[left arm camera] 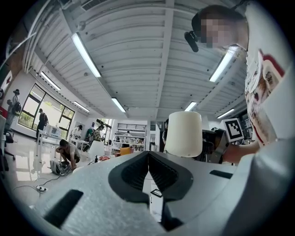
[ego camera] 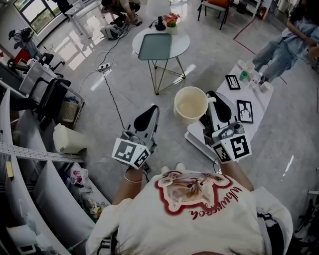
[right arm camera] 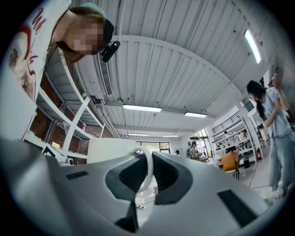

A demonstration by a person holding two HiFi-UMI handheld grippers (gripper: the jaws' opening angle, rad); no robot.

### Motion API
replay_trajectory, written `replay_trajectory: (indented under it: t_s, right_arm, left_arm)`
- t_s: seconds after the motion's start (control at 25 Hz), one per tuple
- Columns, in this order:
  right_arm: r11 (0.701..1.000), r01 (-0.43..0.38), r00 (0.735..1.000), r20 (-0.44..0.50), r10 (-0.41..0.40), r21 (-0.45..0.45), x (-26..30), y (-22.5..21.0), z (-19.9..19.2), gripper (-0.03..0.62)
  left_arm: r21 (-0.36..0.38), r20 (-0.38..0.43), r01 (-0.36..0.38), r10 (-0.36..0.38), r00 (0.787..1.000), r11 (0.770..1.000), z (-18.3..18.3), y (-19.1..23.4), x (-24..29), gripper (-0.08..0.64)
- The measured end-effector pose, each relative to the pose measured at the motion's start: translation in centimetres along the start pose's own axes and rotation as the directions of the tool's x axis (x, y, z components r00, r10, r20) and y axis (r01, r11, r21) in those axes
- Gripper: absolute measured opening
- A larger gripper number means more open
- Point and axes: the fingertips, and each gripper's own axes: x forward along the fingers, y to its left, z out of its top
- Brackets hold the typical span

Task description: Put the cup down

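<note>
A cream cup [ego camera: 191,104] hangs in the air above the floor, left of the white table [ego camera: 254,107]. My right gripper [ego camera: 212,107] is shut on the cup's handle [right arm camera: 148,169], and the cup body [right arm camera: 109,149] sits just left of its jaws in the right gripper view. My left gripper [ego camera: 152,115] is held up to the left of the cup with its jaws closed together and nothing between them. In the left gripper view the cup [left arm camera: 184,133] appears beyond the jaw tips, with the right gripper's marker cube [left arm camera: 233,129] behind it.
The white table holds two framed pictures [ego camera: 244,110], [ego camera: 233,81] and small bottles [ego camera: 244,75]. A round side table [ego camera: 160,44] stands ahead. Shelving and a cart [ego camera: 45,94] line the left. A person [ego camera: 289,40] stands at the far right; another [ego camera: 119,10] crouches at the back.
</note>
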Motion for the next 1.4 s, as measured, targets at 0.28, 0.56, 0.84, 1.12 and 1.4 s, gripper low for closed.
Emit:
replay_trajectory:
  t_s: [0.28,0.56,0.84,1.12,1.4]
  right_arm:
    - [1.0,-0.003,1.0,0.004,0.003,0.021,-0.1,-1.3,-0.4,0.041]
    - [0.999,-0.022,1.0,0.0,0.022,0.034,-0.1,-2.2,-0.9,0.041]
    - [0.999,-0.022,1.0,0.004,0.021,0.043,1.4,-3.1,-1.5,0.041]
    - [0.999,-0.002,1.0,0.002,0.002,0.038,4.1,-4.1,-2.5,0.041]
    - [1.0,0.012,1.0,-0.012,-0.012,0.013,9.4,-5.1,-4.9,0.041]
  left_arm:
    - [-0.002,0.003,-0.024,0.024,1.0,1.0,-0.7,0.0,0.5,0.015]
    - [0.005,0.016,-0.048,0.048,0.999,0.999,-0.8,-0.2,0.9,0.014]
    - [-0.002,0.029,-0.052,0.052,0.998,0.999,-0.7,1.0,1.9,0.015]
    - [0.002,0.039,-0.026,0.026,0.999,1.0,-0.8,3.8,4.1,0.015]
    - [-0.019,0.044,0.006,-0.005,0.999,1.0,-2.0,9.1,6.7,0.014]
